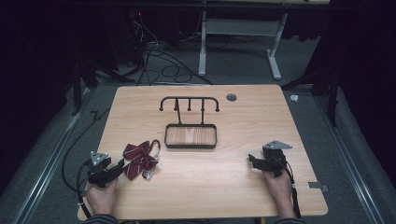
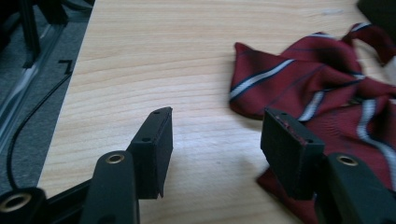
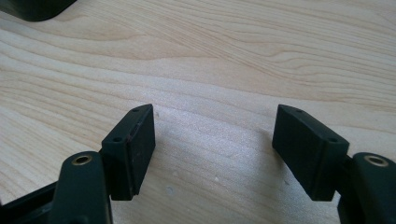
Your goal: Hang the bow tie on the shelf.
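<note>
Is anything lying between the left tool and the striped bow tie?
Nothing visible. The left tool stands open right at the bow tie, one jaw already beside the cloth, with bare table between the jaws.

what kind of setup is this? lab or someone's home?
Most likely a lab data-collection rig, not a home. A bare wooden table stands in a dark-curtained space, cables trail over the grey floor, and a person holds a handheld left gripper and right gripper.

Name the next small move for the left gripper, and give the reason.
Probably ease the left gripper forward and close on the striped tie: its jaws are open, one already at the cloth's edge. The hook stand waits behind.
</note>
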`<state>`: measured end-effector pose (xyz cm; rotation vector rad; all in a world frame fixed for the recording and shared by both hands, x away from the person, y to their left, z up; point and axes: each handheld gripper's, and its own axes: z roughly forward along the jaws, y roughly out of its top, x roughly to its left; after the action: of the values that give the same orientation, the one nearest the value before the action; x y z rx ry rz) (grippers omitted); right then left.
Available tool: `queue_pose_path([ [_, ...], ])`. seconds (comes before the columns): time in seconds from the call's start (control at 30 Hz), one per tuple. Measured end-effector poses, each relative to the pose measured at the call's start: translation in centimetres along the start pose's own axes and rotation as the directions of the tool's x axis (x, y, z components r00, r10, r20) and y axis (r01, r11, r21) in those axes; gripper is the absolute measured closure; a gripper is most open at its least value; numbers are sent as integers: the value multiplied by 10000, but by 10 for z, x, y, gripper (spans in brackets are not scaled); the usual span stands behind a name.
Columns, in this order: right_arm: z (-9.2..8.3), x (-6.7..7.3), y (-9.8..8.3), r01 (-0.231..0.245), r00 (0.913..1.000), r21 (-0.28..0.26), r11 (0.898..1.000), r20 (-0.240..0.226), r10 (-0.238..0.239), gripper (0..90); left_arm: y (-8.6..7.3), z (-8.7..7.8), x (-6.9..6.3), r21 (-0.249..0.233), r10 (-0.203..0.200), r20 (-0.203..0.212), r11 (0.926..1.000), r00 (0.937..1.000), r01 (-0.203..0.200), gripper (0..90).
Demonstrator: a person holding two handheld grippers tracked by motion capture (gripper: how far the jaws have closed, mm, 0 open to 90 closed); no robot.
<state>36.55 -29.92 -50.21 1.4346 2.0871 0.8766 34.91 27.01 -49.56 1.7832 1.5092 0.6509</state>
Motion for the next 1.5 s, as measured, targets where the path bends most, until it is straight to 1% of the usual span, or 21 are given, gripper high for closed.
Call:
queue_pose_path([
  [0.13,0,0,0,-2,10000,0,10000,2,2,312,6,-11,-8,-37,385,264,9993,9989,-384,452],
  [0.23,0,0,0,-13,10000,-1,10000,12,13,312,13,-16,-15,-135,688,616,9976,9957,-681,468],
  [0.33,0,0,0,-20,10000,-12,10000,26,20,313,22,-15,-24,-159,1018,1130,9948,9884,-1006,506],
  [0.37,0,0,0,-51,10000,-15,10000,42,51,313,28,-13,-31,-163,1225,1383,9925,9828,-1214,516],
  [0.4,0,0,0,-51,10000,-15,10000,42,51,313,28,-13,-31,-163,1225,1383,9925,9828,-1214,518],
  [0.43,0,0,0,-80,9999,-6,10000,70,80,312,30,-11,-35,-218,1247,1512,9922,9806,-1228,518],
  [0.63,0,1,0,-91,9999,-12,10000,77,91,312,43,-3,-51,-185,1788,1986,9837,9636,-1788,543],
  [0.7,0,1,0,-82,9999,-15,10000,81,82,312,46,-1,-55,-214,1828,2106,9830,9603,-1824,549],
  [0.77,0,1,0,-93,9999,-12,10000,78,94,312,49,0,-58,-153,1894,2178,9815,9574,-1907,554],
  [0.83,0,1,0,-96,9999,-10,10000,79,96,312,51,3,-60,-121,2041,2237,9783,9531,-2066,560],
  [0.93,0,1,0,-91,9999,-12,10000,80,91,312,55,7,-64,-111,2140,2309,9760,9492,-2174,564],
  [0.97,0,1,0,-91,9999,-12,10000,81,91,312,58,10,-66,-25,2193,2360,9743,9467,-2251,566],
  [1.0,0,1,0,-91,9999,-12,10000,81,91,312,58,10,-66,-25,2193,2360,9743,9467,-2251,569],
  [1.1,0,1,0,-94,9999,-11,10000,80,94,312,62,17,-68,112,2263,2416,9717,9436,-2359,574],
  [1.17,0,1,0,-86,9999,-13,10000,84,86,312,64,21,-71,185,2321,2456,9696,9412,-2440,576],
  [1.23,0,1,0,-81,9999,-14,10000,84,81,312,66,24,-74,180,2308,2581,9697,9382,-2435,582],
  [1.43,0,1,0,-92,9999,-11,10000,80,92,312,72,38,-81,438,2583,2528,9597,9324,-2777,587],
  [1.47,0,1,0,-95,9999,-12,10000,81,95,312,73,40,-82,455,2635,2466,9581,9326,-2827,585],
  [1.5,0,1,0,-80,9999,-15,10000,84,81,312,74,42,-82,396,2593,2439,9601,9345,-2767,580],
])
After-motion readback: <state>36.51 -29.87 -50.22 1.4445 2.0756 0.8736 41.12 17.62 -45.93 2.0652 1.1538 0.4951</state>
